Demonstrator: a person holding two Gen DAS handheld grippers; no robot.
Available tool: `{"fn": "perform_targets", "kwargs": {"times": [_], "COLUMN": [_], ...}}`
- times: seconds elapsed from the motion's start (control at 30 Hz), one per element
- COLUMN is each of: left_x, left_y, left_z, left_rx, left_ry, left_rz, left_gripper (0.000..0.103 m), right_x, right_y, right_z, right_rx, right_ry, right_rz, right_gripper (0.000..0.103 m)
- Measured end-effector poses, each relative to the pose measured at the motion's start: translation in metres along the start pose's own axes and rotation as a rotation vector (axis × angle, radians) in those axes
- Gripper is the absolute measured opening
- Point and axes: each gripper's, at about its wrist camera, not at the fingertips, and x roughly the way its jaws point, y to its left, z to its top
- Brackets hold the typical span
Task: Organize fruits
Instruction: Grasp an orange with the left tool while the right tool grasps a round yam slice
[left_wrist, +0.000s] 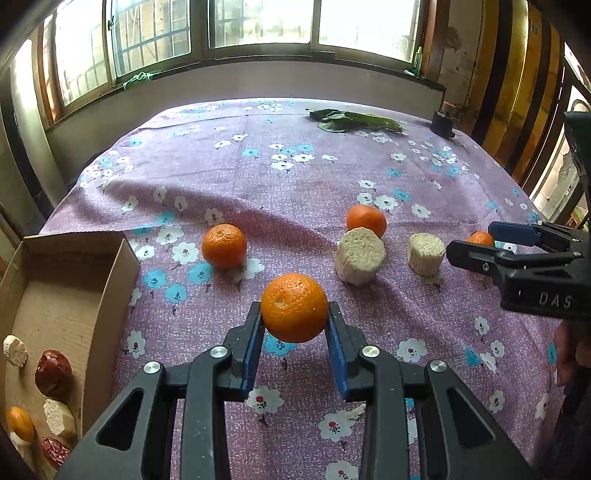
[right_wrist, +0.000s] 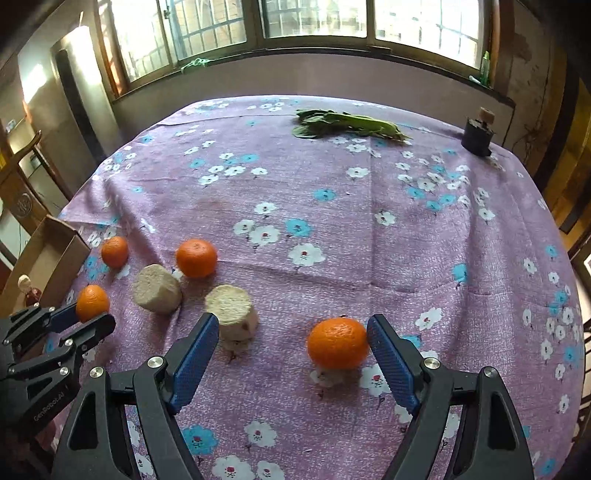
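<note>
Purple flowered cloth covers the surface (left_wrist: 295, 177). At its left edge an open cardboard box (left_wrist: 66, 295) holds wrinkled red dates, pale chunks and a small orange. Left tool (left_wrist: 294, 314) grips a round, dimpled orange (left_wrist: 294, 307) – lifted. Right tool (right_wrist: 291, 332) stands wide, one pad beside another orange (right_wrist: 338, 343) on the cloth.

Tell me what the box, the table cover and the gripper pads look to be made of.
Box: brown corrugated cardboard, matte, with raw cut edges and a folded corner.
Table cover: woven fabric, it seems, purple floral print, matte, with soft creases.
Left gripper pads: blue with a fine ribbed texture, likely rubber or soft plastic, on black, plastic-looking fingers.
</note>
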Motion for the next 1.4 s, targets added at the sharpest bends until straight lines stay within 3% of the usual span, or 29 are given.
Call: {"fn": "perform_targets", "kwargs": {"times": [0.2, 0.43, 0.63, 0.73, 0.97, 1.17, 1.4], "left_x": [-0.004, -0.005, -0.005, -0.006, -0.006, -0.006, -0.006], "left_y": [0.001, 0.003, 0.004, 0.004, 0.003, 0.004, 0.004], "left_z": [0.001, -0.001, -0.001, -0.001, -0.002, 0.0, 0.0], "left_rx": [-0.006, -0.021, -0.022, -0.022, -0.021, -0.026, -0.026], "left_ry": [-0.01, -0.006, -0.001, 0.0, 0.001, -0.001, -0.002], "left_rz": [0.01, 0.019, 0.016, 0.014, 0.011, 0.014, 0.011], "left_gripper": [0.032, 0.032, 0.032, 0.032, 0.032, 0.031, 0.032], "right_x": [0.006, 0.018, 0.003, 0.009, -0.006, -0.005, 0.012], "right_y": [0.025, 0.039, 0.048, 0.042, 0.026, 0.041, 0.023], "right_z": [0.006, 0.017, 0.017, 0.006, 0.003, -0.001, -0.005], "right_rx": [-0.083, -0.156, -0.179, -0.179, -0.127, -0.146, -0.058], "right_ry": [-0.021, 0.002, -0.002, 0.037, 0.019, 0.038, 0.045], "right_rz": [-0.008, -0.022, 0.043, 0.035, 0.037, 0.169, 0.107], "right_gripper": [0.085, 0.058, 0.058, 0.057, 0.058, 0.058, 0.058]}}
